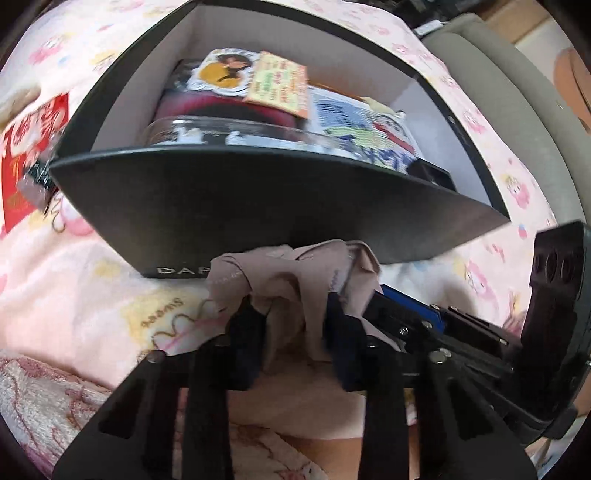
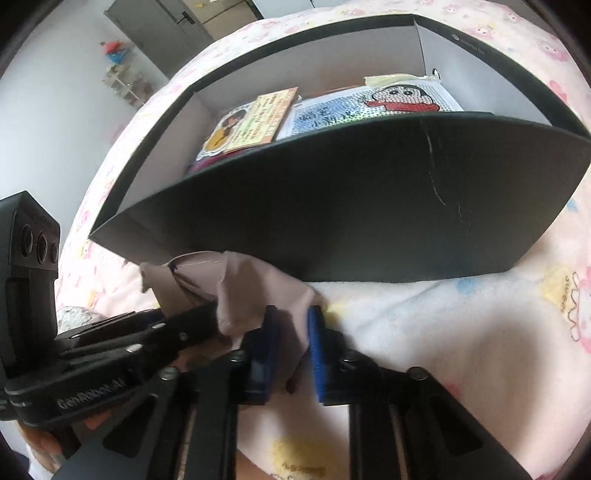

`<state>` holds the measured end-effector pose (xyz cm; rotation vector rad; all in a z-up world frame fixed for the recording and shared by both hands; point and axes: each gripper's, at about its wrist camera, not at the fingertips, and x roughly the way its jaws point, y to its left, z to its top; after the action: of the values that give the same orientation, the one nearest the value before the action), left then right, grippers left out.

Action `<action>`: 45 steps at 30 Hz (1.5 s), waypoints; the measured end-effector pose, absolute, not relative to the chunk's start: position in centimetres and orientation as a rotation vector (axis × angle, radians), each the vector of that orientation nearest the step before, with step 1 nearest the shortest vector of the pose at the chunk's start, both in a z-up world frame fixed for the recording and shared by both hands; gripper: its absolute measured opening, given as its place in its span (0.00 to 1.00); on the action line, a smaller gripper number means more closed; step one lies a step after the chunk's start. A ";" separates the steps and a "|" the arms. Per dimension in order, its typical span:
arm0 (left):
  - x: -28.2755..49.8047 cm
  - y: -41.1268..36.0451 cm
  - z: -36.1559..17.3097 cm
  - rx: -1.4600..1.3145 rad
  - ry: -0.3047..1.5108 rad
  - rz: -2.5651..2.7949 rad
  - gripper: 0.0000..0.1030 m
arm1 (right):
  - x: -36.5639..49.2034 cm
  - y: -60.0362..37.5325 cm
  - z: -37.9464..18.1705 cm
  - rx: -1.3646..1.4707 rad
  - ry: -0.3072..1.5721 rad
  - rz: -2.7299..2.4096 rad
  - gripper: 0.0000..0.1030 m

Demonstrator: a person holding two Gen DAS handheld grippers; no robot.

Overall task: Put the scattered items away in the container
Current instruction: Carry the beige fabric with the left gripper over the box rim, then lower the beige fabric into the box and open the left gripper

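Observation:
A black box (image 1: 258, 199) with pale inner walls stands on a pink blanket, and it also fills the right wrist view (image 2: 351, 206). Inside lie cards, a cartoon pouch (image 2: 402, 98) and a clear-lidded item (image 1: 221, 129). A beige cloth (image 1: 291, 273) hangs bunched just in front of the box's near wall. My left gripper (image 1: 291, 317) is shut on one part of the cloth. My right gripper (image 2: 291, 332) is shut on another part of the cloth (image 2: 236, 284). Each gripper shows at the edge of the other's view.
A red packet (image 1: 33, 147) with a dark item on it lies on the blanket (image 1: 74, 288) left of the box. A grey chair back (image 1: 498, 92) stands behind at right. A grey door (image 2: 173, 26) and a small shelf (image 2: 125, 81) are across the room.

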<state>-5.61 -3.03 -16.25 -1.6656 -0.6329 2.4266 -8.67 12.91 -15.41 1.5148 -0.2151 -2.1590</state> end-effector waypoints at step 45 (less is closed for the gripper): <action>-23.3 0.1 -8.9 -1.490 -0.482 2.539 0.14 | -23.2 16.1 -6.9 1.330 -0.201 -2.176 0.06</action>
<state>-23.35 0.15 -8.89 -1.4900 -0.4820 2.5390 -23.22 16.15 -6.89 1.3296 -0.2009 -2.1762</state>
